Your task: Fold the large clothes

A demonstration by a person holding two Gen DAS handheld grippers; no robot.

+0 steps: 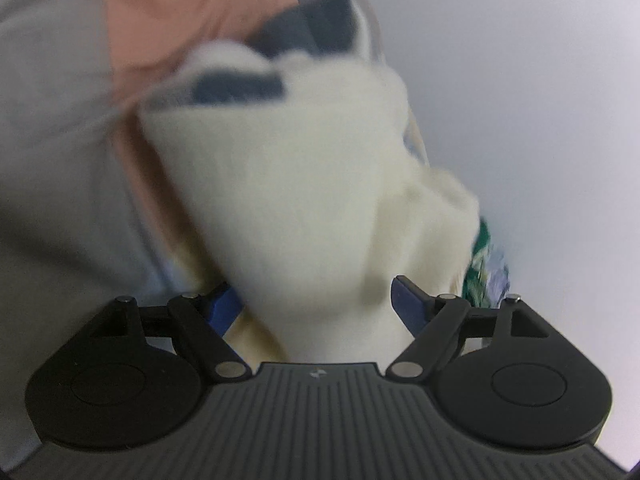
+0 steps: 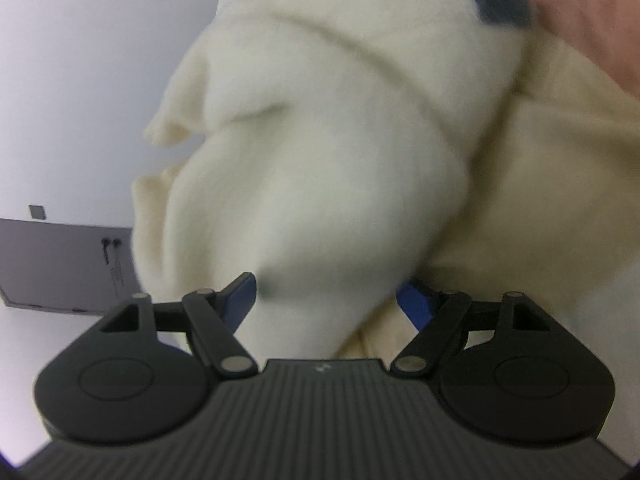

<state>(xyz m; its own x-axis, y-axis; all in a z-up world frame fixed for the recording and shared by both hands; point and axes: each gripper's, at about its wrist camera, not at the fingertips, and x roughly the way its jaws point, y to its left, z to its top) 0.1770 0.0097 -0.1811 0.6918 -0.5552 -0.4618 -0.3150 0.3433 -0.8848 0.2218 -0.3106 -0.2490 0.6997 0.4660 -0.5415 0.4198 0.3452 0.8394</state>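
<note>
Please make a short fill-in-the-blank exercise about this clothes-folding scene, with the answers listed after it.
1. The bulky garment between the fingers of the left gripper is ____ in colour.
2. The pads on the fingers of the right gripper are ____ in colour.
3. In the right wrist view, a grey ____ stands at the left, beside the garment.
4. The jaws of both grippers stand wide ____.

Answers: cream; blue; box; apart
</note>
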